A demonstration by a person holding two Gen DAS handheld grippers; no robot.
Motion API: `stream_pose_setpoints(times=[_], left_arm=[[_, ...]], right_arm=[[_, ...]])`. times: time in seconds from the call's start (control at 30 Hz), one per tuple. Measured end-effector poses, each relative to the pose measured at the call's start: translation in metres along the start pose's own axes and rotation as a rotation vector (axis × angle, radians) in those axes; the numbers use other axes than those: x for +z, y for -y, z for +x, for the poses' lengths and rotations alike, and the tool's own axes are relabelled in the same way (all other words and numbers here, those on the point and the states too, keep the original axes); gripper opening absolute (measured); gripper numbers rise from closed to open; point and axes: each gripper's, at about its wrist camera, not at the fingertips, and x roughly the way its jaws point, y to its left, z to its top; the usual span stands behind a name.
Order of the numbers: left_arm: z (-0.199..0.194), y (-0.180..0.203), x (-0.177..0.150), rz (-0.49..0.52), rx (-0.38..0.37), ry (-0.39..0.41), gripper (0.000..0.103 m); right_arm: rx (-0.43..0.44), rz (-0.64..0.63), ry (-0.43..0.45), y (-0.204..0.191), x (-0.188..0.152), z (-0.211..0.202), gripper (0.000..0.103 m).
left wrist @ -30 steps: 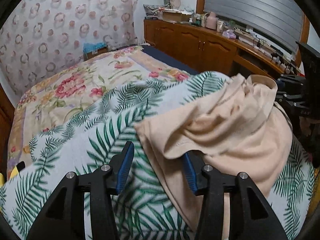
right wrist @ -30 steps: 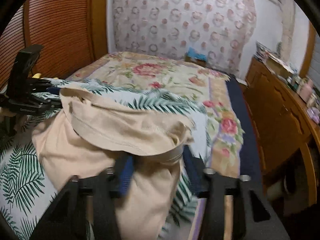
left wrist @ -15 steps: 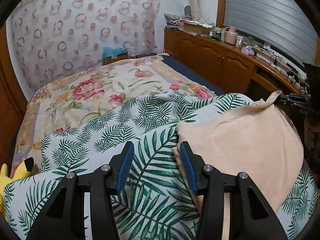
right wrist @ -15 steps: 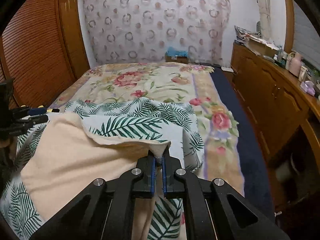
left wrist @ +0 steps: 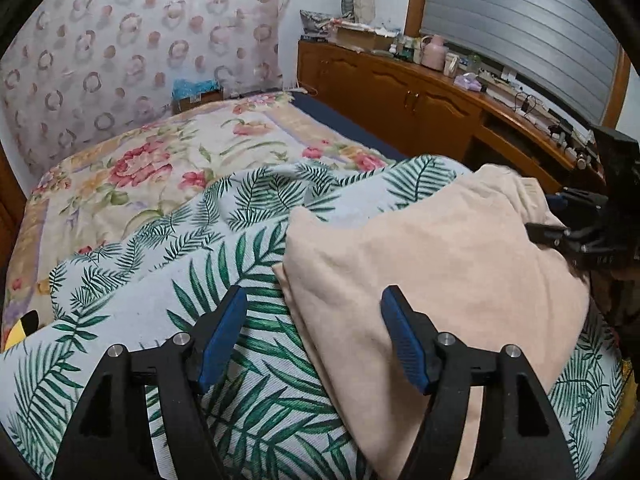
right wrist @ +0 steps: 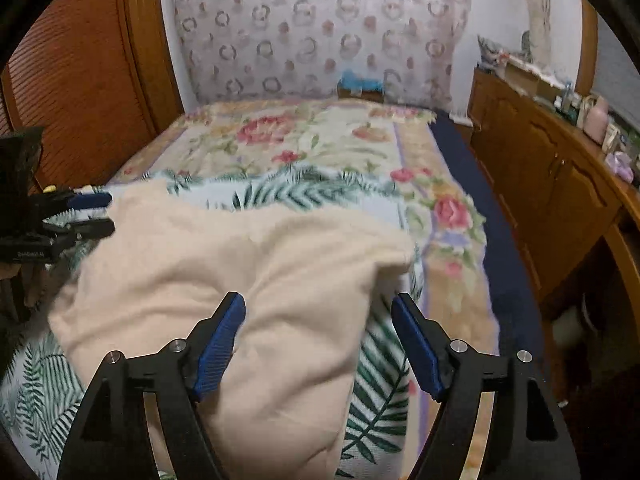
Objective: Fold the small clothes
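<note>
A peach-coloured garment (left wrist: 432,264) lies folded over on a palm-leaf printed sheet (left wrist: 248,256) on the bed. It also shows in the right wrist view (right wrist: 240,264). My left gripper (left wrist: 314,312) is open and empty, its fingers astride the garment's left edge. My right gripper (right wrist: 318,318) is open and empty, just above the garment's right side. Each gripper shows at the edge of the other's view: the right one (left wrist: 560,220), the left one (right wrist: 90,214).
The bed carries a floral blanket (left wrist: 168,160) beyond the leaf sheet. A wooden cabinet (left wrist: 420,104) with clutter on top runs along the right. A wooden sliding door (right wrist: 76,80) stands at the left. A yellow plush toy (left wrist: 22,326) lies at the bed's left edge.
My right gripper was shut on the garment's edge and has let go and opened. My left gripper has opened wider. The garment has dropped flat onto the sheet.
</note>
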Motion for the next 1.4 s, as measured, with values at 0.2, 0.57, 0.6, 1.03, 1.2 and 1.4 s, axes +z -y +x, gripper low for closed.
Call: stream_pose_setpoints(times=[0.2,0.57,0.6,1.03,1.2,1.4], left_arm=[[0.010,0.001,-0.002,-0.019,-0.032,-0.041,0.071],[0.015,0.004,0.005,-0.026,-0.093,-0.038,0.035],[0.015,0.005,0.006,-0.027,-0.119,-0.046,0.023],[-0.091,0.034,0.006,0.039,-0.100,0.167,0.016],[-0.142,0.031,0.003,0.054,-0.050,0.260,0.016],[-0.183,0.002,-0.015,0.024,0.018,0.317,0.016]], right_arm=[[0.064,0.025,-0.030,0.008,0.005,0.014,0.078],[0.137,0.012,-0.021,0.000,0.003,0.020,0.054],[0.159,0.015,-0.021,0.000,0.003,0.020,0.040],[0.158,-0.017,0.159,-0.014,-0.002,-0.035,0.019],[0.163,-0.069,0.232,-0.038,0.004,-0.061,0.019],[0.188,-0.154,0.272,-0.075,0.012,-0.071,0.019]])
